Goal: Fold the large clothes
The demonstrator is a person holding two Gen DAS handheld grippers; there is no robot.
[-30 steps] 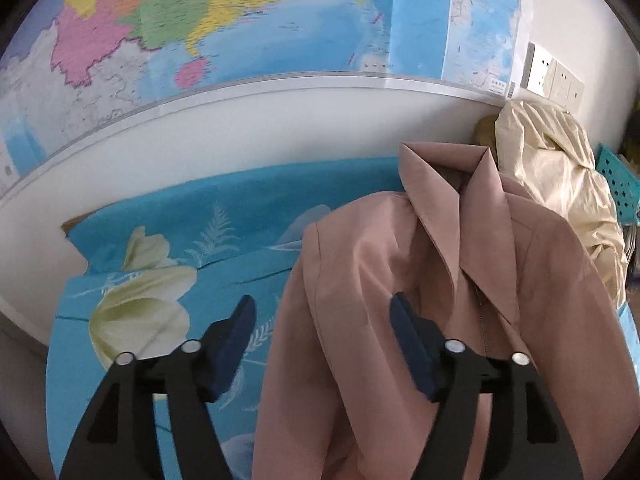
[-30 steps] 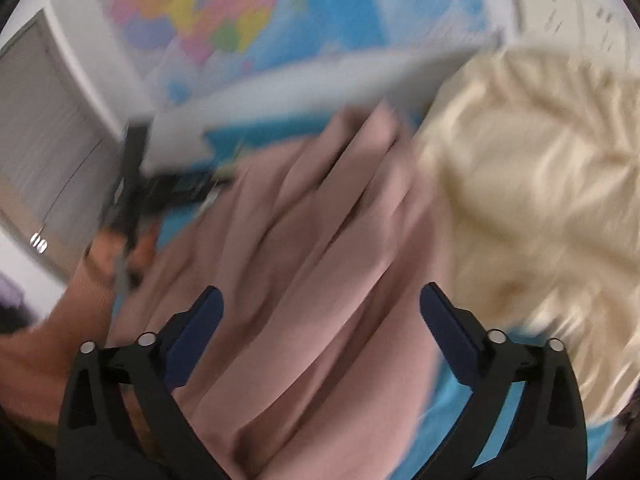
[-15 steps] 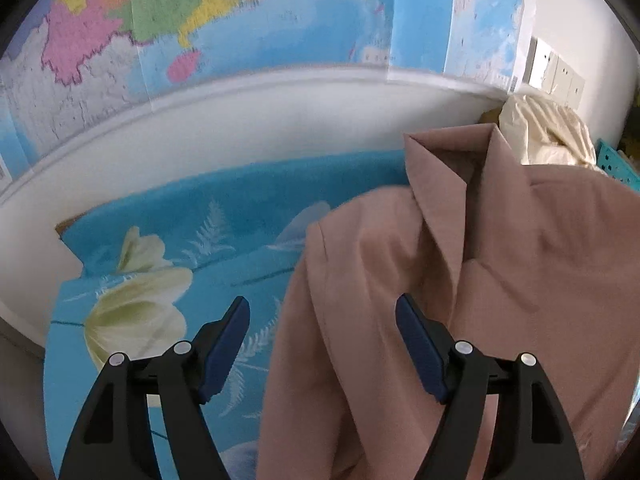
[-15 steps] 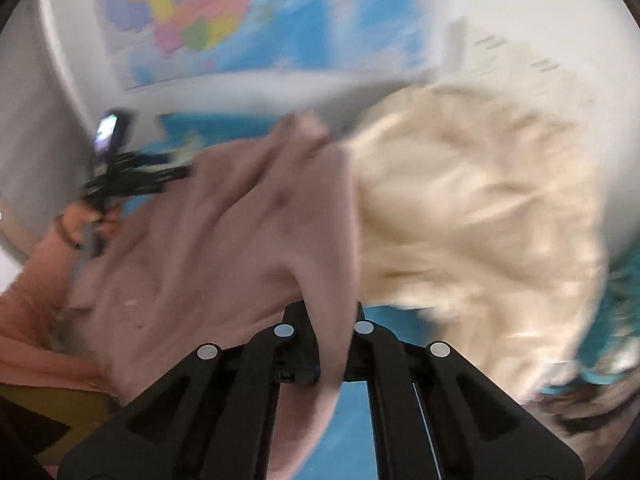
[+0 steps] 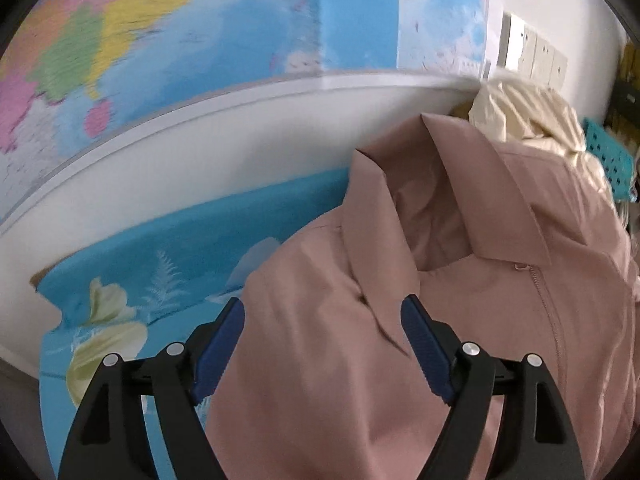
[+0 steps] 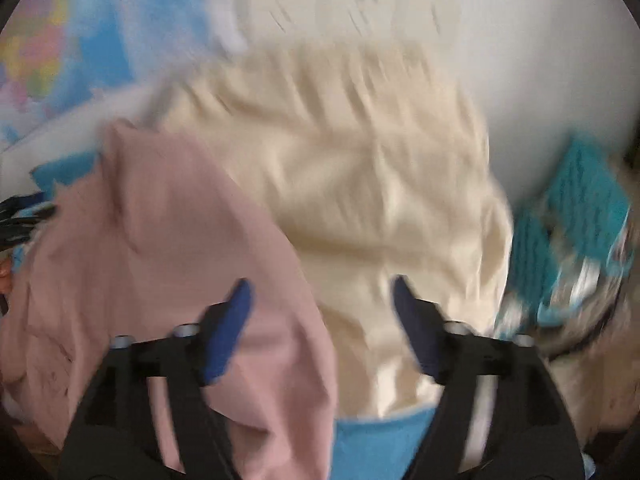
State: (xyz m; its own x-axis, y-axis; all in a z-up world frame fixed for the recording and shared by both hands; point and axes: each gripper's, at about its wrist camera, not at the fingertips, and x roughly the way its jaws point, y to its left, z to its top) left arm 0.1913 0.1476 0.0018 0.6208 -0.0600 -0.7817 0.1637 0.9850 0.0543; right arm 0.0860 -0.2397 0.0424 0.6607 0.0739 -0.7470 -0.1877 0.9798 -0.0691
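A dusty-pink jacket [image 5: 460,288] with a collar and a zip lies on a blue flowered cloth [image 5: 140,264]. My left gripper [image 5: 322,306] hovers over its shoulder, just left of the collar. Its jaws are opening and the fabric under them is not pinched. In the blurred right wrist view, my right gripper [image 6: 320,286] is also opening. The jacket's edge [image 6: 168,240] hangs by its left finger, and a crumpled cream garment [image 6: 360,184] lies ahead. Neither is pressed between the pads.
A map [image 5: 200,40] and wall sockets [image 5: 532,52] are on the white wall behind. The cream garment [image 5: 520,116] is heaped at the back right beside a teal perforated basket [image 6: 580,200]. Blue cloth [image 6: 380,440] shows under the right gripper.
My right gripper was shut on the pink jacket's edge half a second ago. It has since let go, opened wide and swung right toward the cream garment. The left gripper has shifted over the jacket's shoulder.
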